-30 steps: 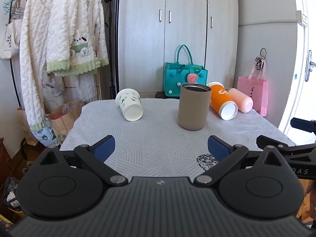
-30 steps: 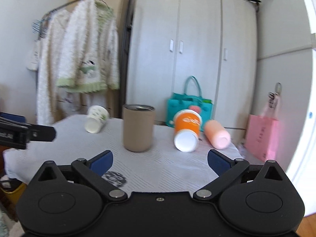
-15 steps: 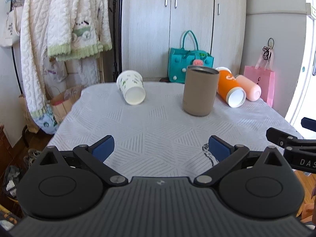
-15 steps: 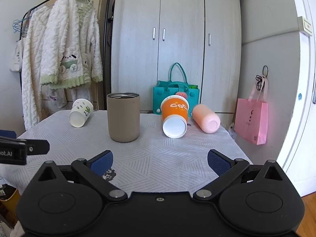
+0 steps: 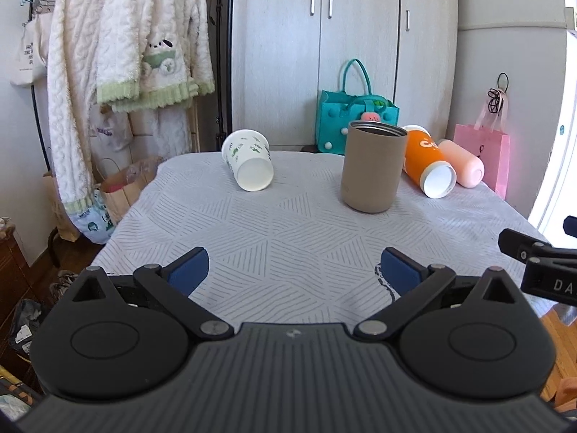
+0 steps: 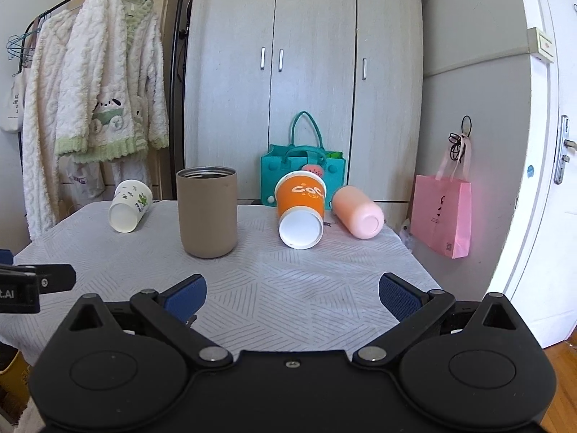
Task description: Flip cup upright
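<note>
On the table (image 5: 288,238) ahead, well beyond both my wide-open, empty fingers (image 6: 182,294), the orange cup (image 6: 301,209) lies sideways; probably light, crushable paper, so I'd pinch mid-wall gently.

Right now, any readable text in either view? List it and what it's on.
"DA": right gripper body, cut off by the left view's edge.
".AI": left gripper body, cut off by the right view's edge.
Orange cup: white lettering, too stylised to read.
Tote bag print: too small.

Four cups: white (image 5: 249,164), tan (image 5: 372,166), orange (image 5: 427,166), pink (image 5: 462,163).
</note>
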Demonstrator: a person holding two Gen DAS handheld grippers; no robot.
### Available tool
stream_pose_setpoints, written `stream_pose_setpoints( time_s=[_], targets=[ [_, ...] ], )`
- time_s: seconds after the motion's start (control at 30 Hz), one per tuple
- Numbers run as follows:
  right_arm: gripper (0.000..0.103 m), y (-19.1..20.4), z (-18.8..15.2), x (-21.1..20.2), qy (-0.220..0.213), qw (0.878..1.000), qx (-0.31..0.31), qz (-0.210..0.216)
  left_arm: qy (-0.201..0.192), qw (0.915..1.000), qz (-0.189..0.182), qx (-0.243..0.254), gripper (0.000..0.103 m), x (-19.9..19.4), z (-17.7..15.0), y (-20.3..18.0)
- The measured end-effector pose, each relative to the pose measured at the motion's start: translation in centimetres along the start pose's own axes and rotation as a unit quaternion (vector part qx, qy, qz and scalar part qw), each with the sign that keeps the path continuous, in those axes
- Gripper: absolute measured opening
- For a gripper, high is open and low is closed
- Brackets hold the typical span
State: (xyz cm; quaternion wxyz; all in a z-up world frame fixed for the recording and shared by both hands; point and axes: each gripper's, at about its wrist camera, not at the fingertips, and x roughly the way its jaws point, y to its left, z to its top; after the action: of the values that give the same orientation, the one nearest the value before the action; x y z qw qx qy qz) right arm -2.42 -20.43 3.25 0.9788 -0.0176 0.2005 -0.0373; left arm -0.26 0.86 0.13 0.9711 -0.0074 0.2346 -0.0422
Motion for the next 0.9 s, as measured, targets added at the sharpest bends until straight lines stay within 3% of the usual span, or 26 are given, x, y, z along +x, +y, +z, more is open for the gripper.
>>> stream_pose_setpoints(
  time_s=[0.9],
  targets=[
    [0.103,-0.44,-0.04,-0.68,-0.007,1.0,0.017,-0.009,0.009,0.9991,0.036,0.019,0.103,0.17,-0.21,-0.33]
  ],
)
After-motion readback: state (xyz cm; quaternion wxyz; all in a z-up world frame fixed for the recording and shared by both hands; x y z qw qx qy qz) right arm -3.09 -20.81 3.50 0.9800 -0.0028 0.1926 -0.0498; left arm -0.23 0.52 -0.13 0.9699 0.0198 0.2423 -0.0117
